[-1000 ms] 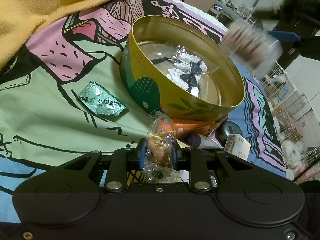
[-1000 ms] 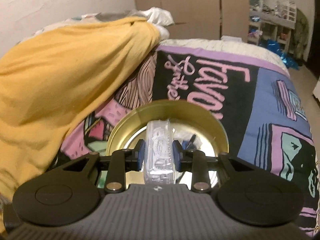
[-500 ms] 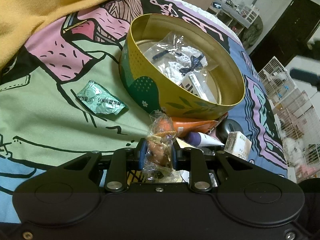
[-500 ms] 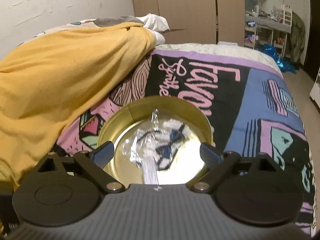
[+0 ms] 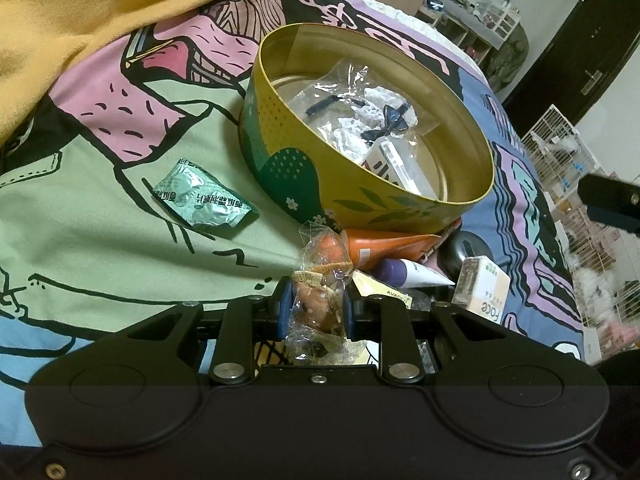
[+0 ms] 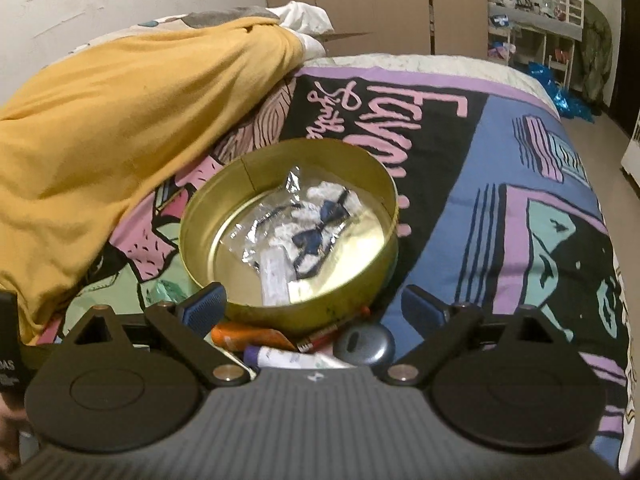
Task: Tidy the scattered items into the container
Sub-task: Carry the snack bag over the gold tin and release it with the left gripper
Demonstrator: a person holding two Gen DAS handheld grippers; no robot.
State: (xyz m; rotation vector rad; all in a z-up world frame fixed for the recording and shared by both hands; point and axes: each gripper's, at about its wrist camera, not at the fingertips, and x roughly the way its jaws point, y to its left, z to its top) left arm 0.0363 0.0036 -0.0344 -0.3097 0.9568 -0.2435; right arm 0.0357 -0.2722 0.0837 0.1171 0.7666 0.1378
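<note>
A round gold tin (image 5: pixel 280 160) sits on the patterned bedspread; it also shows in the right wrist view (image 6: pixel 192 240). Inside lie a clear bag with a lace bow (image 5: pixel 380 116) (image 6: pixel 316 224) and a small clear box (image 5: pixel 396 164) (image 6: pixel 274 276). My left gripper (image 5: pixel 316 308) is shut on a clear-wrapped snack (image 5: pixel 316 304), just before the tin. My right gripper (image 6: pixel 314 308) is open and empty, above the tin's near edge. Near the tin lie a green foil packet (image 5: pixel 204 196), an orange tube (image 5: pixel 384 246) (image 6: pixel 248 336), a purple-capped tube (image 5: pixel 412 276) (image 6: pixel 292 358), a grey round case (image 6: pixel 364 346) and a small carton (image 5: pixel 480 288).
A yellow blanket (image 6: pixel 120 140) is heaped at the left of the bed. The bed's right edge drops to the floor (image 6: pixel 592 140). White wire cages (image 5: pixel 568 152) stand at the right in the left wrist view. Wardrobes and shelves stand far behind.
My right gripper opened and let the clear box fall into the tin, then drew back toward me. The left gripper has kept still with the snack.
</note>
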